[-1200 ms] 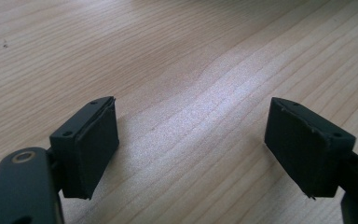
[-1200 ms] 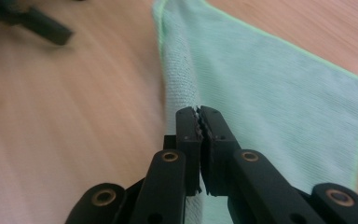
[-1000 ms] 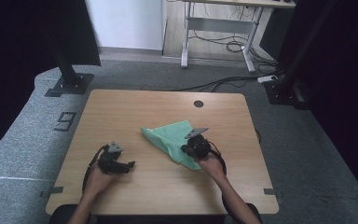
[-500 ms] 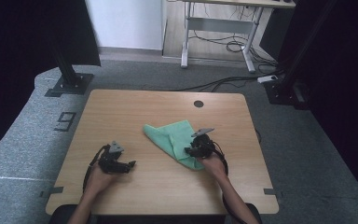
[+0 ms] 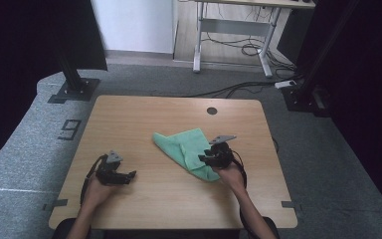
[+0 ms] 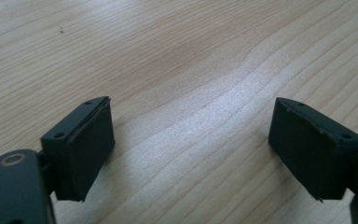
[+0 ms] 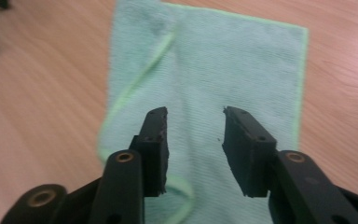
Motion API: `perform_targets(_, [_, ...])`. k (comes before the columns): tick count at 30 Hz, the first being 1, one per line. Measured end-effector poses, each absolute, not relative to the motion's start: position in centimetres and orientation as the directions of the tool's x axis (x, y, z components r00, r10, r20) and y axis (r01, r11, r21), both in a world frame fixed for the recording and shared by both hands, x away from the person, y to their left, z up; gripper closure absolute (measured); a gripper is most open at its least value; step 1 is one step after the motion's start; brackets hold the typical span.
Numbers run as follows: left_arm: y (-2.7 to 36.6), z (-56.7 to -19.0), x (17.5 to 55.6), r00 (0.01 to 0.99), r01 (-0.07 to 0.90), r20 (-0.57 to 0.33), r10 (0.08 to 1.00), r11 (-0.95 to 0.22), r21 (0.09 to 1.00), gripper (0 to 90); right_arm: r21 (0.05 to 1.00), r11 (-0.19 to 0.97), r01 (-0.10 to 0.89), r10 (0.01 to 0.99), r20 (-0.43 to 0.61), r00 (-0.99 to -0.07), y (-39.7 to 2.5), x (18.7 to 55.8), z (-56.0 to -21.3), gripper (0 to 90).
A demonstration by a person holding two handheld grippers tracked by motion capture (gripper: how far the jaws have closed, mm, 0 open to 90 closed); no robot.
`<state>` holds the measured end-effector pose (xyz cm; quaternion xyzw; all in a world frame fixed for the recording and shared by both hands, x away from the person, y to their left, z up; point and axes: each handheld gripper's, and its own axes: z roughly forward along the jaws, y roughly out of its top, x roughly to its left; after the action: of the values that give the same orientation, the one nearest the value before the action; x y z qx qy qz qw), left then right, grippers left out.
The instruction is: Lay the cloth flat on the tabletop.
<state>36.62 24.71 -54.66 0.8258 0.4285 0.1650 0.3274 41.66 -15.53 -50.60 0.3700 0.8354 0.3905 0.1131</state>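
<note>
The green cloth lies partly folded on the worktop, a little toward the person from the round cable hole, probably so that both hands can reach it. The right hand-held gripper hangs over the cloth's near end with its jaws spread and nothing between them, perhaps just touching the fabric; it seems placed to take an edge for the next fold. The left hand-held gripper waits wide open over bare wood, well apart from the cloth, leaving the cloth free.
</note>
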Motion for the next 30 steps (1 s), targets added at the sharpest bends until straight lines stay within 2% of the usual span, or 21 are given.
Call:
perform_targets(6, [24.3,-54.7,36.5,0.585,0.595,-0.008,0.811,-0.422,0.684,13.5,0.735,0.451,0.507,0.653,0.115,-0.748,-14.1,40.5,-50.4,64.8])
perform_targets(13, [24.3,-54.7,36.5,0.586,0.594,-0.008,0.81,-0.423,0.684,13.4,0.71,0.498,0.498,0.615,0.116,-0.78,-12.3,40.5,-51.2,52.0])
perform_targets(16, [24.3,-54.7,36.5,0.586,0.594,-0.007,0.81,-0.423,0.685,13.4,0.696,0.511,0.503,0.612,0.116,-0.782,-11.6,40.6,-51.8,50.2])
perform_targets(17, [24.3,-54.7,36.5,0.586,0.594,-0.008,0.81,-0.423,0.685,13.4,0.685,0.53,0.5,0.61,0.101,-0.786,-11.3,40.7,-52.1,51.2])
perform_targets(20, [24.3,-54.7,36.5,0.586,0.594,-0.008,0.81,-0.423,0.685,13.4,0.658,0.566,0.497,0.62,0.057,-0.782,-10.9,40.6,-53.0,68.5])
perform_targets(23, [24.3,-54.7,36.5,0.586,0.594,-0.008,0.81,-0.422,0.685,13.4,0.671,0.548,0.5,0.622,0.073,-0.78,-11.2,40.7,-52.8,81.3])
perform_targets(30, [24.3,-54.7,36.5,0.586,0.594,-0.008,0.81,-0.422,0.685,13.4,0.7,0.522,0.487,0.61,0.093,-0.787,-11.5,40.1,-50.7,84.3])
